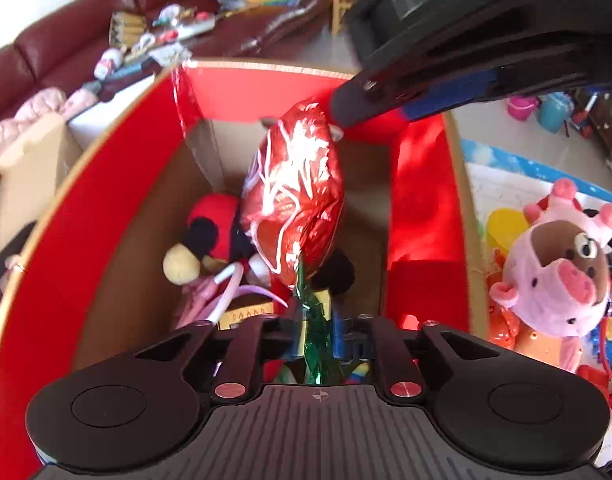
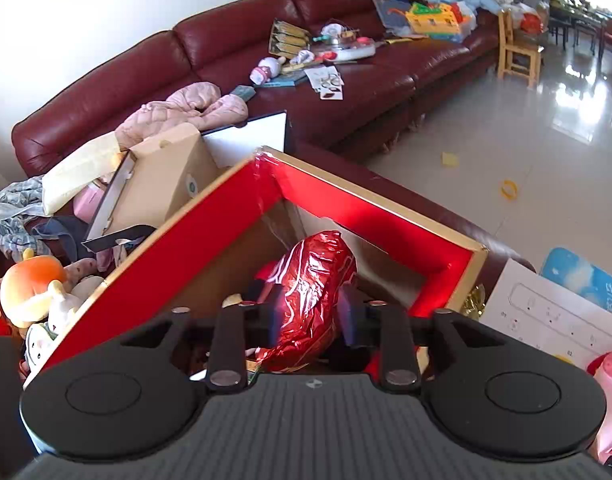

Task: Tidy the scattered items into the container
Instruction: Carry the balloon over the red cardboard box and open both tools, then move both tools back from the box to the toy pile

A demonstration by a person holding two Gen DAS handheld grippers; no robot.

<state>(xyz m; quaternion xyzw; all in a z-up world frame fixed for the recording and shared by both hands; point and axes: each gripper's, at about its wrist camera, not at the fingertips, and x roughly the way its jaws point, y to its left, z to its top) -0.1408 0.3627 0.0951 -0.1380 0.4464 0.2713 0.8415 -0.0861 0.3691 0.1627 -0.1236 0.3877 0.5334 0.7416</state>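
Note:
A red foil balloon [image 1: 293, 192] on a green foil stem [image 1: 316, 336] hangs over the open cardboard box with red flaps [image 1: 85, 220]. My left gripper [image 1: 320, 334] is open, with the stem loose between its fingers. The right gripper's finger [image 1: 346, 104] reaches in from the upper right to the balloon's top. In the right wrist view the balloon [image 2: 310, 292] fills the gap of my right gripper [image 2: 312, 314], which is open above the box [image 2: 165, 248]. A red and black plush toy [image 1: 209, 220] and pink items lie in the box.
A pink pig plush [image 1: 558, 276] and several toys lie on a play mat right of the box. Behind it stands a dark red sofa [image 2: 346, 80] strewn with toys, a brown carton [image 2: 161, 176] and an orange plush [image 2: 29, 288]. A wooden chair [image 2: 518, 48] stands on the tiled floor.

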